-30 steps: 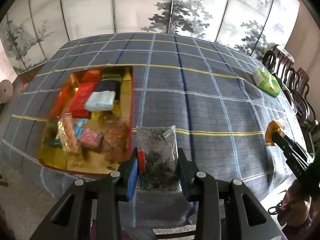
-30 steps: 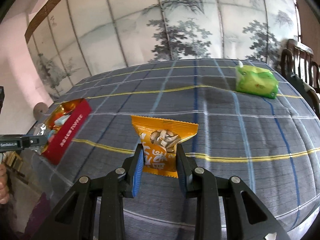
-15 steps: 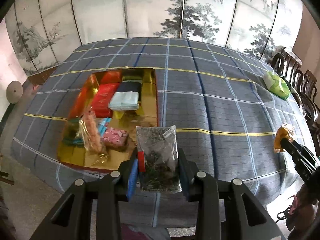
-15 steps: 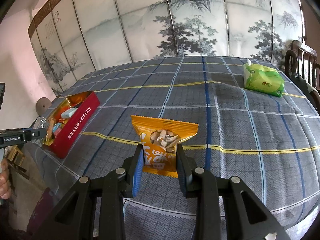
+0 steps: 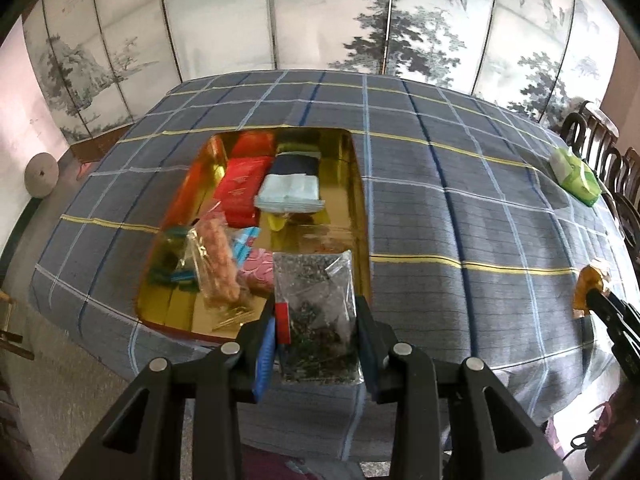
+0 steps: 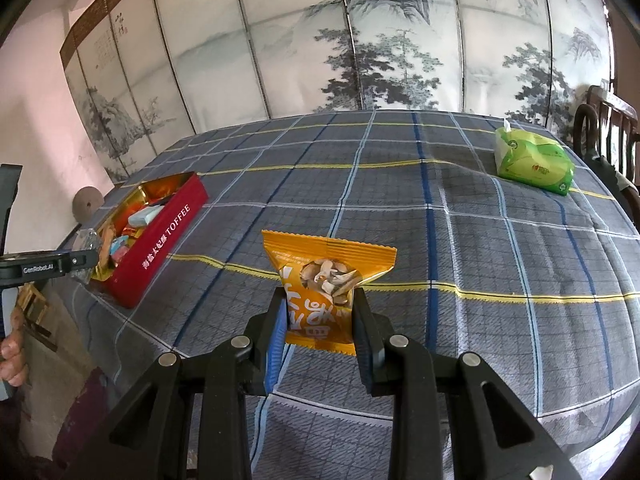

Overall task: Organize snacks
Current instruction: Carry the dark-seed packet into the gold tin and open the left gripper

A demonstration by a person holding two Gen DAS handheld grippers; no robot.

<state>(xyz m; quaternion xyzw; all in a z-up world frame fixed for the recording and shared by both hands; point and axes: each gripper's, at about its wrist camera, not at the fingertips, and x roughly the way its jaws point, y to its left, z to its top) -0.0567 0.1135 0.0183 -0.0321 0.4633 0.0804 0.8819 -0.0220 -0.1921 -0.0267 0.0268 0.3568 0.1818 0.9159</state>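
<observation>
Two grippers, each w/ a snack: left gripper [image 5: 316, 340] is clamped on a clear bag [image 5: 316, 312] of dark bits, held over the near right corner of the gold-lined tin [image 5: 358, 200], which sits by the table's [image 5: 460, 200] left edge, full of packets. Right gripper [image 6: 320, 320] pinches an orange packet [image 6: 324, 276] above the near edge. Green tissue pack [image 6: 532, 164] lies at far right.

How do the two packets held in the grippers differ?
The clear packet shows dark dried bits inside; the orange packet is opaque and printed. The clear one hangs over the red tin's near corner; the orange one is over bare tablecloth. Both are clamped upright between fingers.
</observation>
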